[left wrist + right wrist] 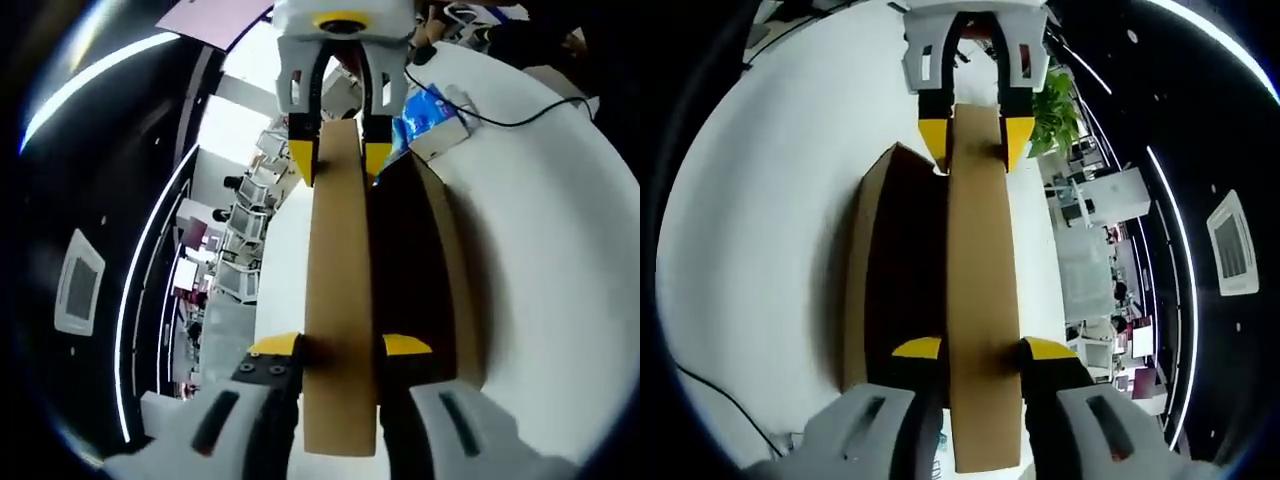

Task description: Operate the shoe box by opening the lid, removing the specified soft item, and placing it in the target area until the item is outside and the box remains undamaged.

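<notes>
The brown cardboard shoe box (452,262) lies on a white table, its inside dark and its contents hidden. Its lid (340,260) stands edge-on, lifted above the opening. My left gripper (340,347) is shut on the near end of the lid, and my right gripper (338,155) pinches the far end. In the right gripper view the same lid (980,290) runs up the middle. There the right gripper (980,348) clamps its near end and the left gripper (976,135) its far end, with the box (855,280) to the left.
The white table (560,250) spreads around the box. A blue packet (430,108) with a white block and a black cable (520,120) lies past the box's far end. A green plant (1060,110) and office desks stand beyond the table (750,200).
</notes>
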Motion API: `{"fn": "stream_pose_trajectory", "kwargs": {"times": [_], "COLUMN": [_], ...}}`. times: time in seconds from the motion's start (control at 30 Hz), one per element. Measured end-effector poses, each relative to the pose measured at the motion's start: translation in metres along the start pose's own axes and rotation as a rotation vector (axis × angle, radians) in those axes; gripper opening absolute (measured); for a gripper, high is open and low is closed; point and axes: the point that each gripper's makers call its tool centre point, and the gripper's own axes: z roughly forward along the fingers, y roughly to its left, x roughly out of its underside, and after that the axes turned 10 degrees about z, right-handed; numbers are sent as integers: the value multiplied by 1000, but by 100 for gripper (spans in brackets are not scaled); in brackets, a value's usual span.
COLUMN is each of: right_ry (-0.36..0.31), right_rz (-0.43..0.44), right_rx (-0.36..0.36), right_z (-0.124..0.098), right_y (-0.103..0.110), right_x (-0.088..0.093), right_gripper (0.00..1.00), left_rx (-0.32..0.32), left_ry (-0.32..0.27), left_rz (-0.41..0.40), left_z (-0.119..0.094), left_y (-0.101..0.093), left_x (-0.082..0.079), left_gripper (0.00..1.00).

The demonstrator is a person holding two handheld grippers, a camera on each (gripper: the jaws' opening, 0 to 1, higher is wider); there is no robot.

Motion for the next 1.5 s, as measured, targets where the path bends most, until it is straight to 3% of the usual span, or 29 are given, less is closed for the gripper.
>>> {"fn": "stream_pose_trajectory", "kwargs": {"times": [0.07,0.37,0.73,0.8,0.93,1.23,1.5], "right_ry": [-16,-37,-70,-79,-91,-94,-98], "right_rz": [5,-22,-48,-57,-66,-51,-63], "right_rx": [13,104,211,227,252,239,257], "right_z": [-1,-2,-2,-3,-1,2,2], "right_y": [4,21,40,43,49,56,61], "right_x": [-2,-1,0,-2,-1,0,1], "right_gripper": [29,29,29,29,29,29,29], "left_rx": [-28,-62,-149,-161,-180,-166,-199], "left_ry": [39,40,89,94,104,106,110], "left_rz": [53,42,117,117,132,144,153], "left_z": [-1,-1,3,5,4,6,7], "left_y": [-4,-18,-36,-37,-37,-49,-56], "left_x": [1,-2,7,14,12,6,2], "left_gripper": [29,29,29,29,29,30,30]}}
